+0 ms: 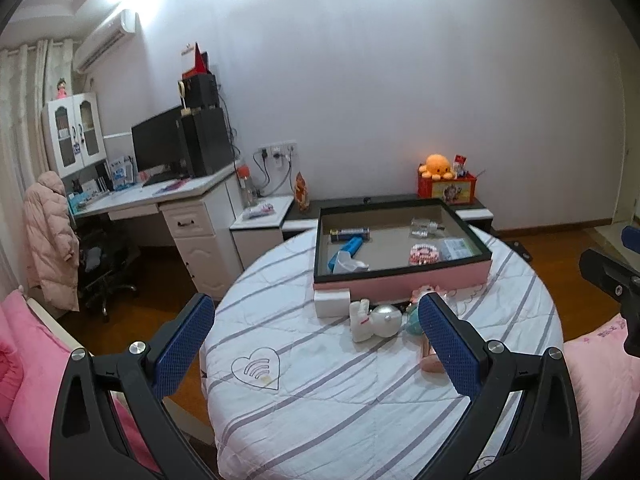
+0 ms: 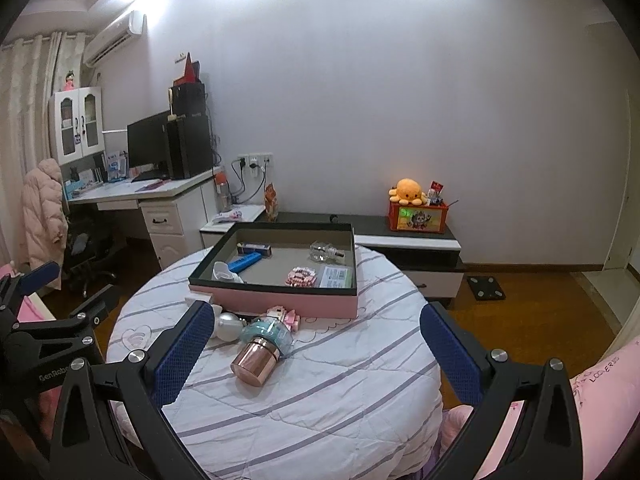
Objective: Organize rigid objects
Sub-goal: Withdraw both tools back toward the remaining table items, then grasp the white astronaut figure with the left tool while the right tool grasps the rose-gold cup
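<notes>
Your right wrist view shows a rose-gold capped bottle [image 2: 260,354] lying on its side on the round table [image 2: 320,412], near of the pink box [image 2: 280,300]; your left view hides most of it behind a finger but shows a white astronaut figure [image 1: 362,320] plainly. Your left gripper [image 1: 316,344] hovers above the near table, jaws wide apart, empty. Your right gripper [image 2: 318,354] does likewise, level, fingers spread.

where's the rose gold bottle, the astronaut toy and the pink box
rose gold bottle [image 2: 256,362], right wrist view, on its metallic cap
astronaut toy [image 1: 364,320], left wrist view, on its white body
pink box [image 2: 276,303], right wrist view, on its front wall
</notes>
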`<action>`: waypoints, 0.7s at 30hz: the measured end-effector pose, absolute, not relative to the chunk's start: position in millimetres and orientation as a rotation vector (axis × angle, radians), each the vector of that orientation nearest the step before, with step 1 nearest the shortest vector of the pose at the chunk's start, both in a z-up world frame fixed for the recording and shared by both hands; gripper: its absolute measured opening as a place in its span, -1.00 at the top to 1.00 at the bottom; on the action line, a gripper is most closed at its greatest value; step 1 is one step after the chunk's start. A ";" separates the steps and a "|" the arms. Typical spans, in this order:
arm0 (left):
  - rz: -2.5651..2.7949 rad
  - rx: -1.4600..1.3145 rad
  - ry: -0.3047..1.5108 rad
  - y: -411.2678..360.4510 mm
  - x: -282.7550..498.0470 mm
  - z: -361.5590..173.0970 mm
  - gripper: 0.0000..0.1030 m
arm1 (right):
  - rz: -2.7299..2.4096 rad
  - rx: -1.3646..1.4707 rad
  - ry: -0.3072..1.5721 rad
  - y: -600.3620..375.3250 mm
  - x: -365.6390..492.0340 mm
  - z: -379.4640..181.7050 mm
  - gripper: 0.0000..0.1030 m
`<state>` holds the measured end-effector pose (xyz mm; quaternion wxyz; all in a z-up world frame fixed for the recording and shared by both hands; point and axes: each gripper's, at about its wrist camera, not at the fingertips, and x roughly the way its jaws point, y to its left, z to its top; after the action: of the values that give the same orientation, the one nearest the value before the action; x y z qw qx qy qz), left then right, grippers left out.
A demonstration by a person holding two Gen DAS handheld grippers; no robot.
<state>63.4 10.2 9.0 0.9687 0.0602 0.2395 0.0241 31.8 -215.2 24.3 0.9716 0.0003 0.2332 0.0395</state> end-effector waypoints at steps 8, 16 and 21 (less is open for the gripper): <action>0.036 0.116 0.615 21.9 103.6 -25.3 -1.00 | 0.082 0.001 0.603 -201.7 70.6 -5.5 -1.00; -0.021 0.128 0.788 30.8 151.4 -74.6 -1.00 | 0.097 0.010 0.772 -179.9 116.8 -55.1 -1.00; -0.052 0.099 0.870 39.9 174.4 -97.3 -1.00 | 0.137 0.002 0.873 -159.7 146.1 -94.0 -1.00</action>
<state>174.4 39.9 -97.3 0.9055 0.0481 0.4210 -0.0250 146.1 -159.7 -94.0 0.9040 0.0008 0.4224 0.0662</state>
